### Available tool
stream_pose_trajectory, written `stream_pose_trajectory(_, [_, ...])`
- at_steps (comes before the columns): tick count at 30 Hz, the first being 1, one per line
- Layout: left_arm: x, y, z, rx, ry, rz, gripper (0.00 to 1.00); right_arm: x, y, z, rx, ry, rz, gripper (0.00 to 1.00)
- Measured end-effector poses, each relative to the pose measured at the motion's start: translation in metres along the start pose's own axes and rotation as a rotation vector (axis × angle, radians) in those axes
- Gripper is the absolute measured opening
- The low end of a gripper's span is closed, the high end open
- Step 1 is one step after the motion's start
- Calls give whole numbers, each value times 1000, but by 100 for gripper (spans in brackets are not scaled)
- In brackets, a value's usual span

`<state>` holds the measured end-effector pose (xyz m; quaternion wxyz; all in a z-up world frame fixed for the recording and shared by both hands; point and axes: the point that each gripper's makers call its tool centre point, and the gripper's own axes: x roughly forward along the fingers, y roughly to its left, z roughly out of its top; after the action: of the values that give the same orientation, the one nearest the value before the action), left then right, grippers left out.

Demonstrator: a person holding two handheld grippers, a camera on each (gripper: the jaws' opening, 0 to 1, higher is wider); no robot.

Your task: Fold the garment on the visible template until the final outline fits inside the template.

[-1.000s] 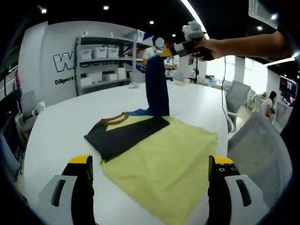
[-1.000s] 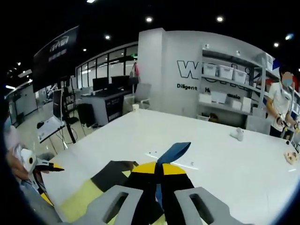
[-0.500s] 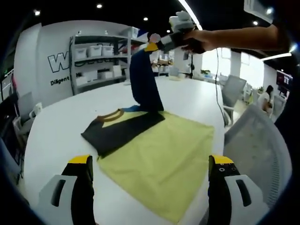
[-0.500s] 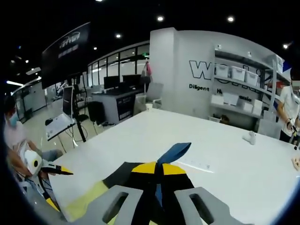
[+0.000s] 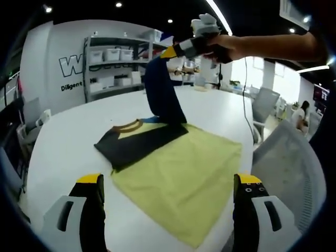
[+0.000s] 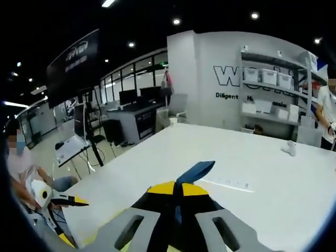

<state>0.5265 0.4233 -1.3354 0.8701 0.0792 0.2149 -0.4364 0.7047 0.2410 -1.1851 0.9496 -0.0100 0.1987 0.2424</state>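
We're pinching the garment [image 5: 137, 145] sleeve in the right gripper [image 6: 177, 190], jaws clamped, lifting it above the yellow template [image 5: 184, 176] mid-surface; left gripper [image 5: 170, 184] is hovering wide open, empty, near the surface [image 5: 63, 142] edge.

One garment [image 5: 142, 142], one yellow template [image 5: 186, 181], one white surface [image 5: 68, 152], two claws: left [image 5: 170, 218], right [image 6: 176, 202].

Looks like an open-plan office or lab space: ceiling spotlights [image 6: 176, 21] are glowing overhead, storage bins are sitting on metal shelving [image 5: 111, 58], monitors are lining the desks [image 6: 137, 106], office chairs [image 5: 287, 160] are ringing the big white surface [image 5: 68, 142].
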Motion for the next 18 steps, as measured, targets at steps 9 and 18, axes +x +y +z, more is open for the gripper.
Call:
stream_pose_trajectory(9, [-6,10,0,-20,-1,27,99,20,20,-6,15,9,45,0])
stream_pose_trajectory(18, [-11,20,0,-22,-6,65,99,37,38,-14,19,26,82,0])
